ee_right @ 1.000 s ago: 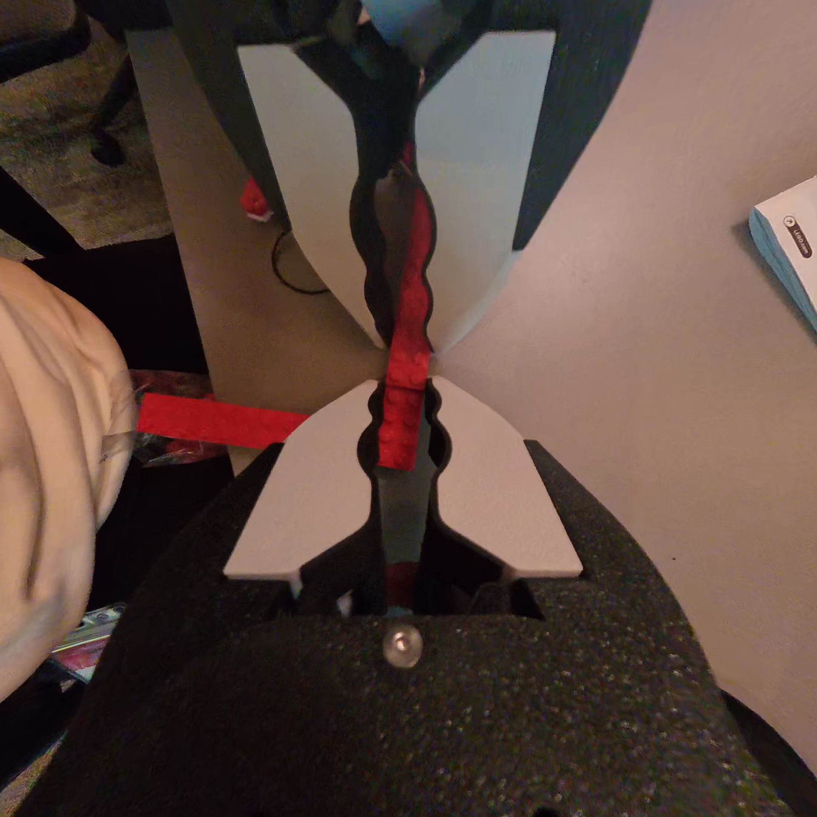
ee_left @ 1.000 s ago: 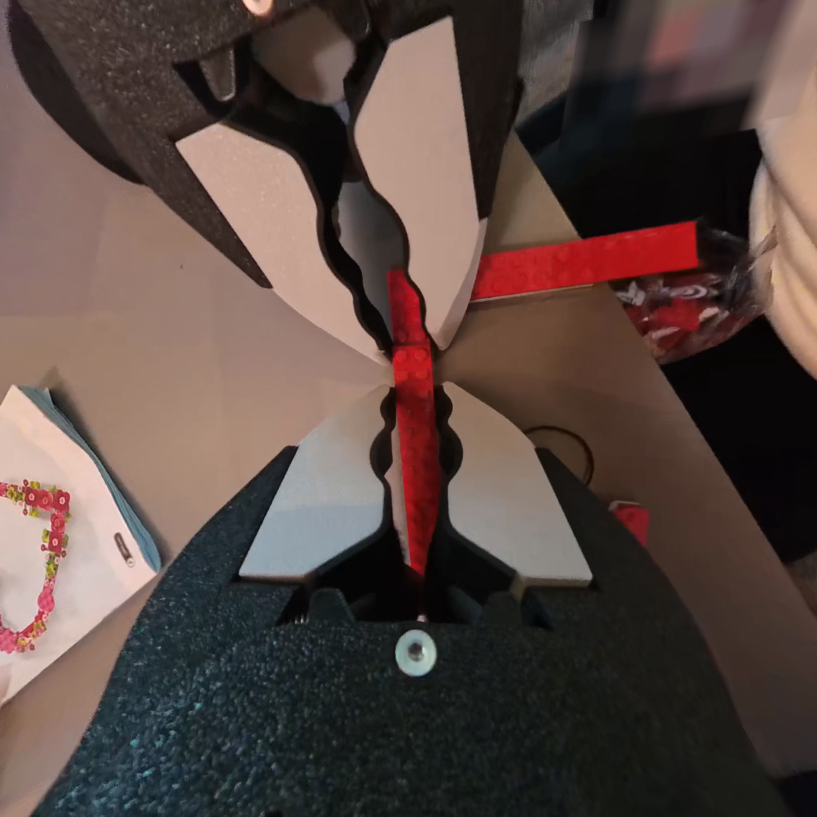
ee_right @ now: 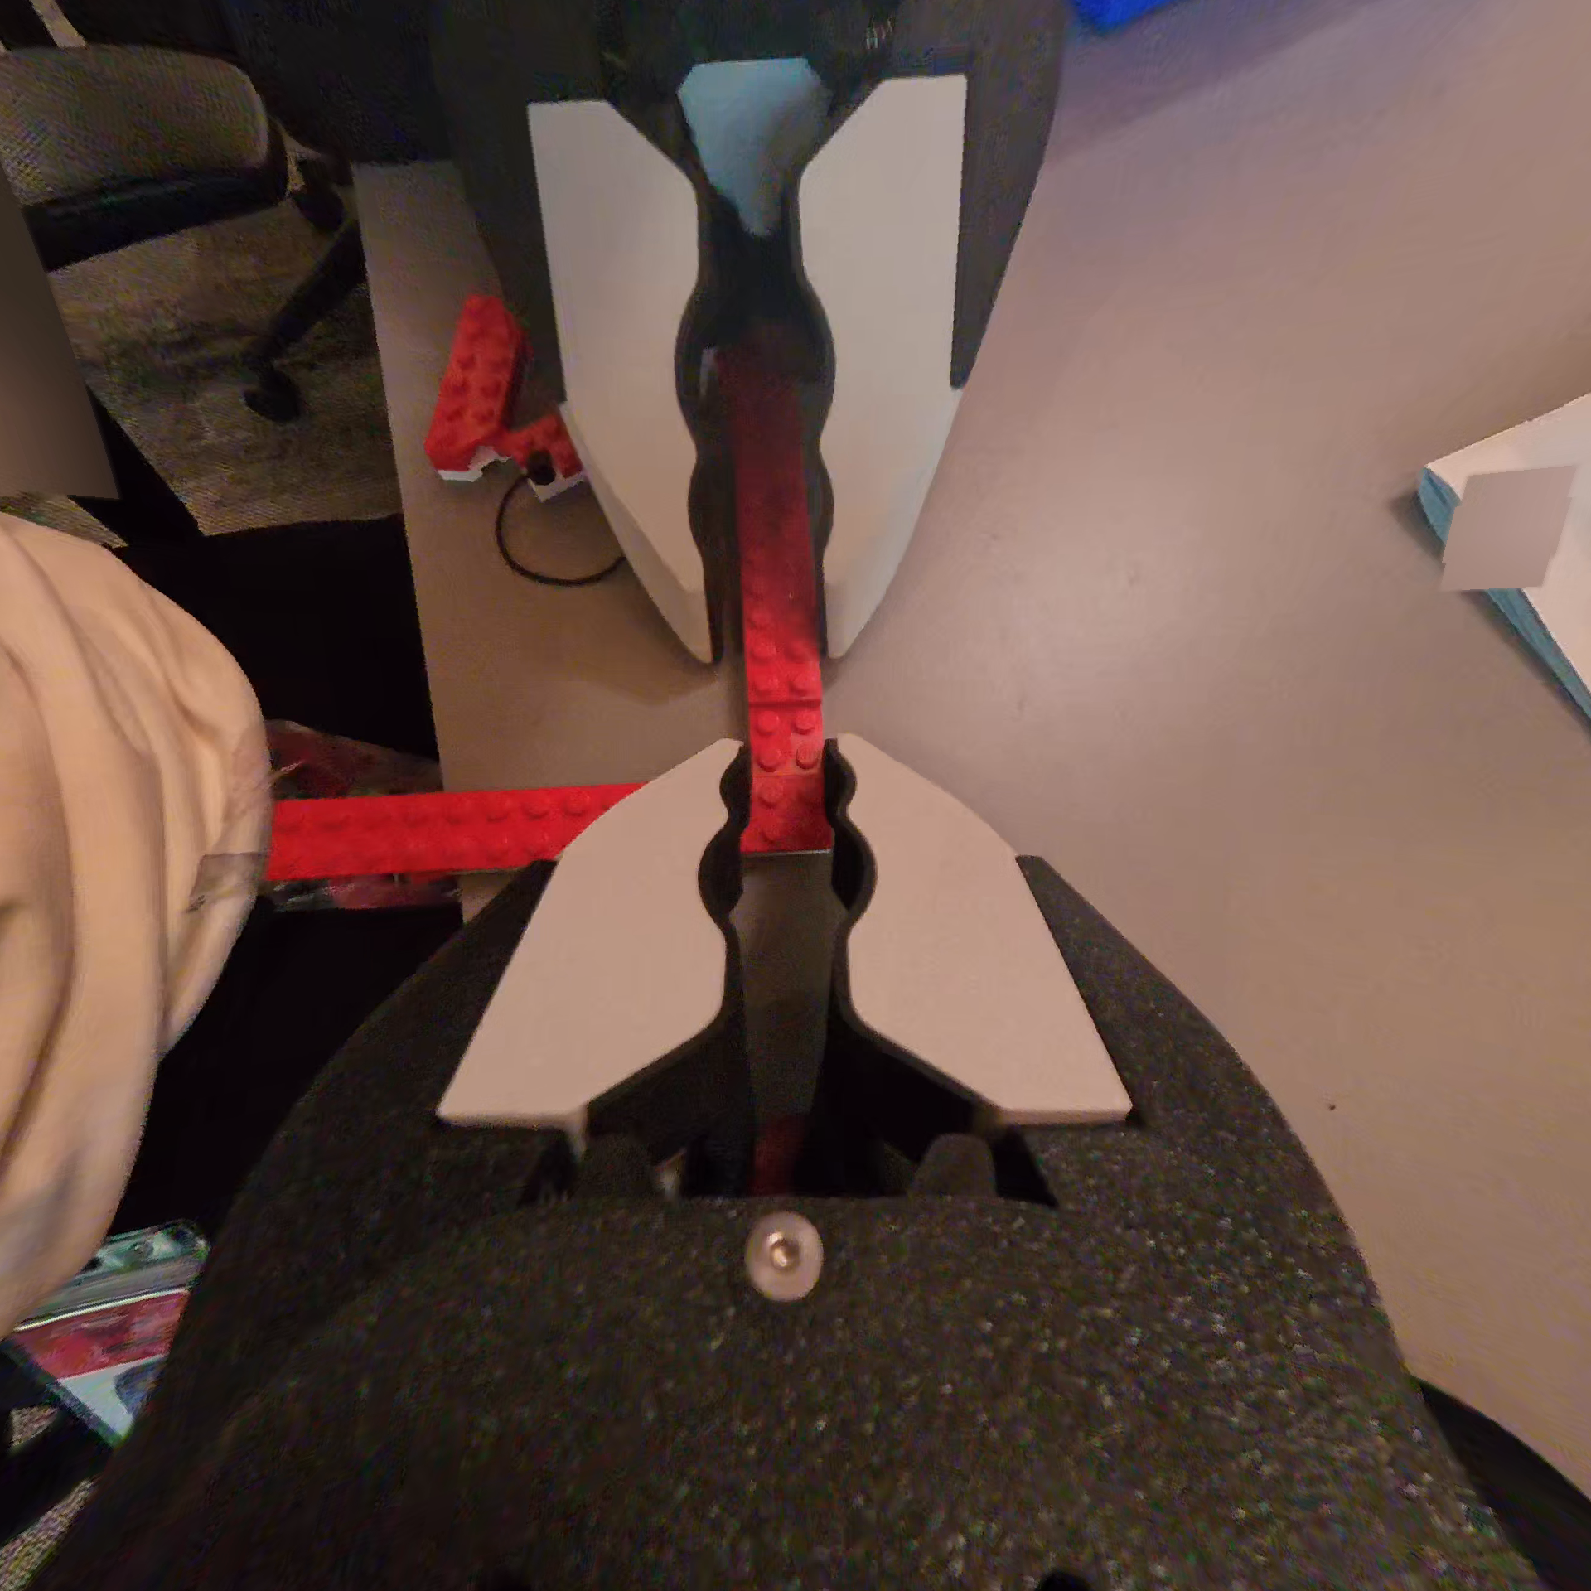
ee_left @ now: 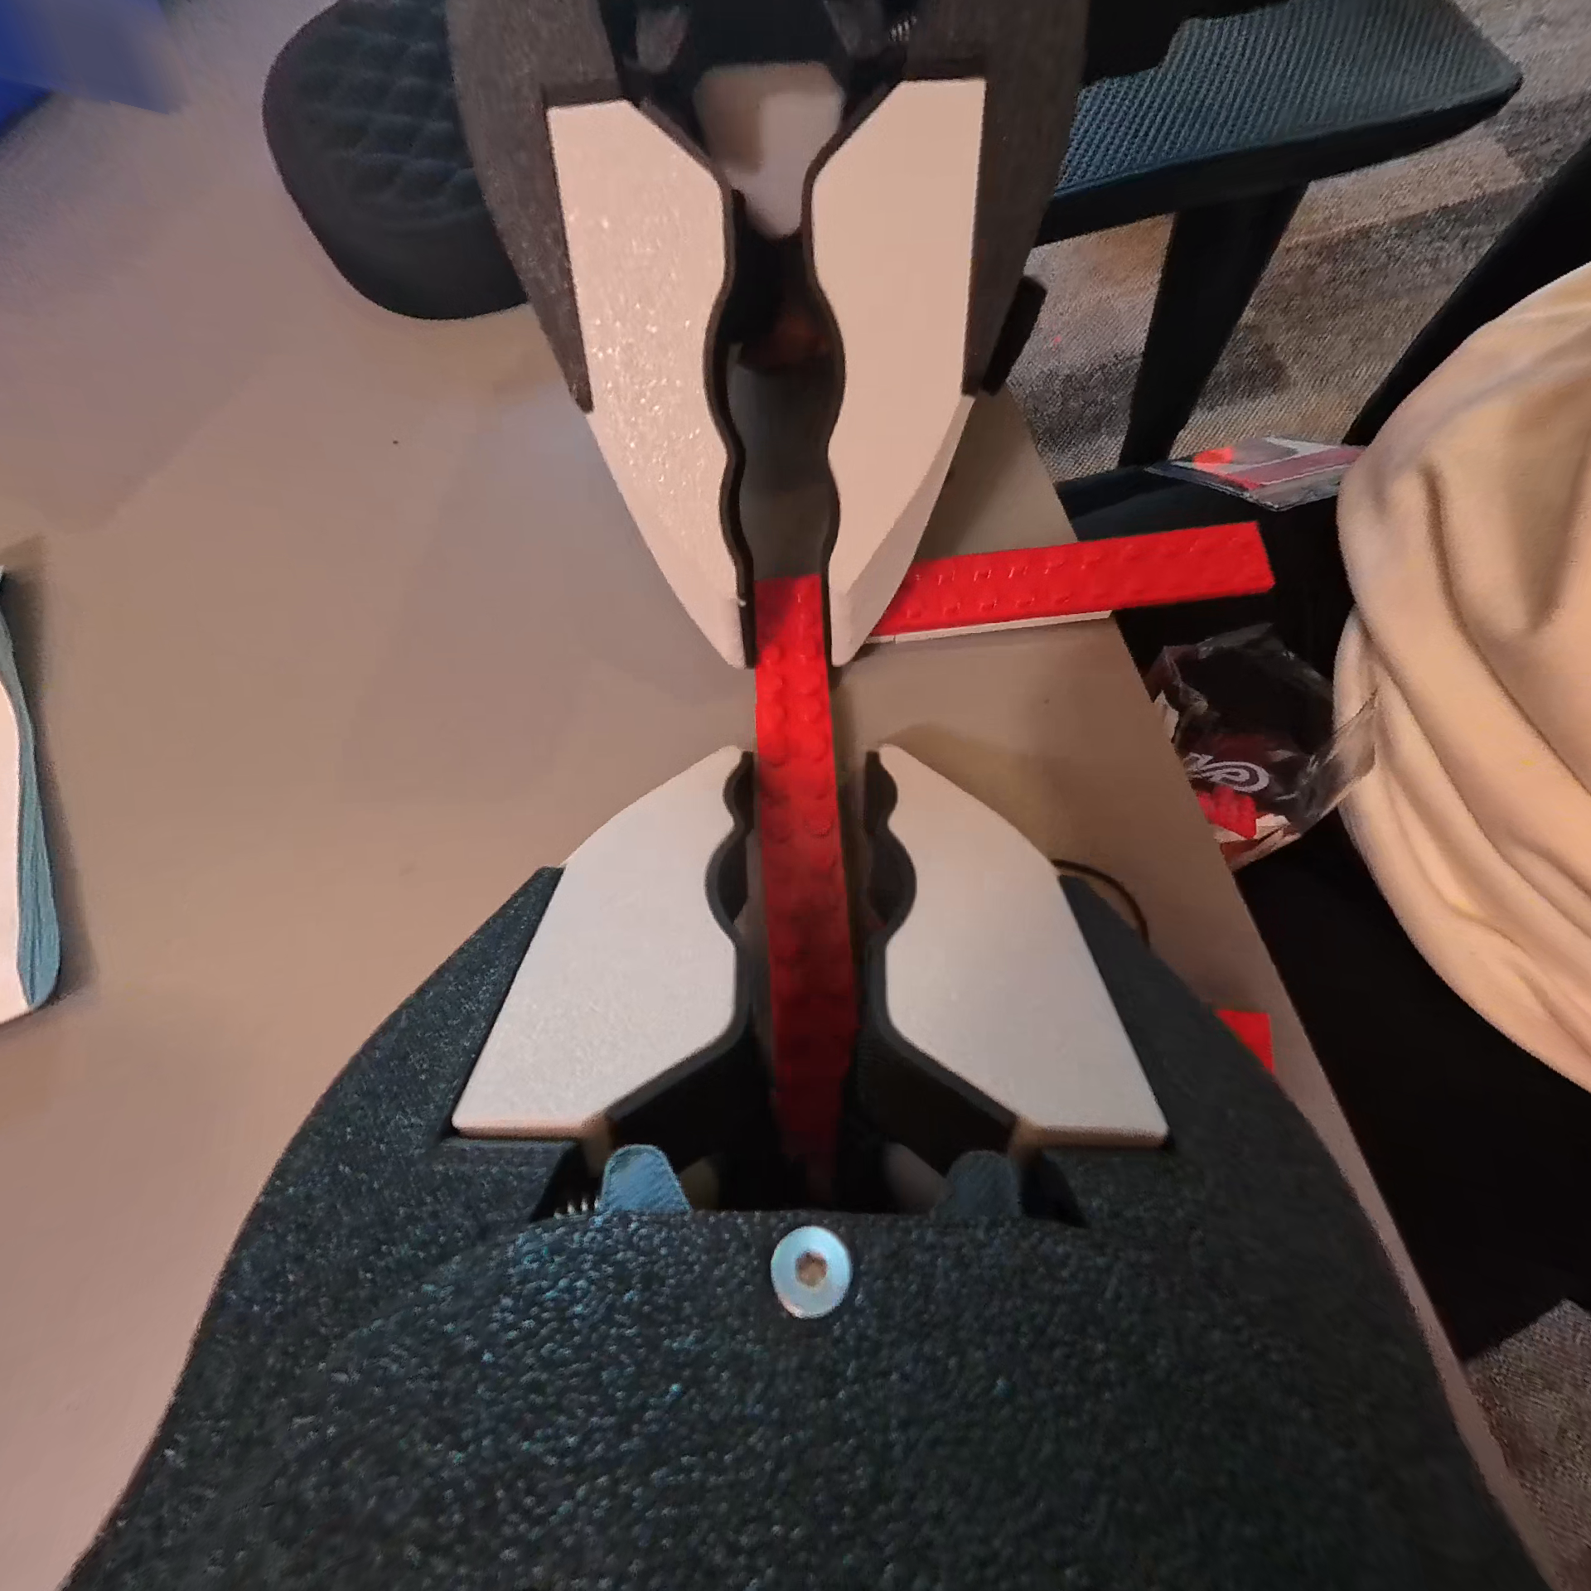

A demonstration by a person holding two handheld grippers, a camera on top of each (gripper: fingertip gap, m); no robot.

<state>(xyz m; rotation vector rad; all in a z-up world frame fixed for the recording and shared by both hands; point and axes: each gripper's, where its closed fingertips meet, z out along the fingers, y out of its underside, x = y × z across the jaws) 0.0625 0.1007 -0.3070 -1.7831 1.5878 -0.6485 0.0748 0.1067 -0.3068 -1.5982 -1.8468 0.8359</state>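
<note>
Grippers pulled apart; left gripper [ee_left: 796,758], right gripper [ee_right: 785,749] clamp red strip [ee_left: 796,826].

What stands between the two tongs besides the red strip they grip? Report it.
Nothing visible. Only the red strip spans the gap between the left tongs and right tongs. The other red strip sticks out sideways by the right tongs, outside that gap.

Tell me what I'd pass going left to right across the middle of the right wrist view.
Cream fabric → long red plate lying crosswise → red studded strip at centre → bare table → white booklet at the right edge.
</note>
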